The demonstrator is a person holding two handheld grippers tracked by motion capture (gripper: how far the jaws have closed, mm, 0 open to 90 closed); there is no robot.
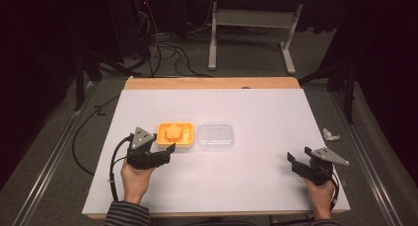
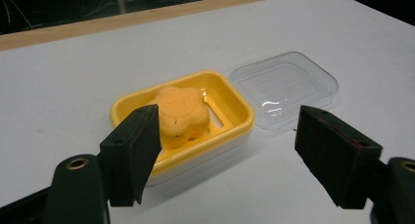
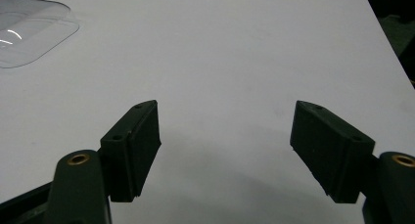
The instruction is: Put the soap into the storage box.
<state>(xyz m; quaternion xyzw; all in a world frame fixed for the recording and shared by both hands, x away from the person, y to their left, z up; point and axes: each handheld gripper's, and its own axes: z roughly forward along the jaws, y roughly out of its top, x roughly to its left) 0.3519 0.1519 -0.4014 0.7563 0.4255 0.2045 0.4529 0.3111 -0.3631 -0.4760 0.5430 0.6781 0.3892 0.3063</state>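
Near the table's left edge, the wide, empty left gripper (image 2: 227, 155) should be centred over the flower-shaped soap (image 2: 182, 111) (yellow soap dish (image 2: 235, 104) spared).

Your high view looks forward and down over the whole worktop (image 1: 256, 112). Your left gripper view sits low and close, facing the soap dish (image 2: 235, 111). Both gripper views share the clear lid (image 3: 29, 33), upper left in the right one.
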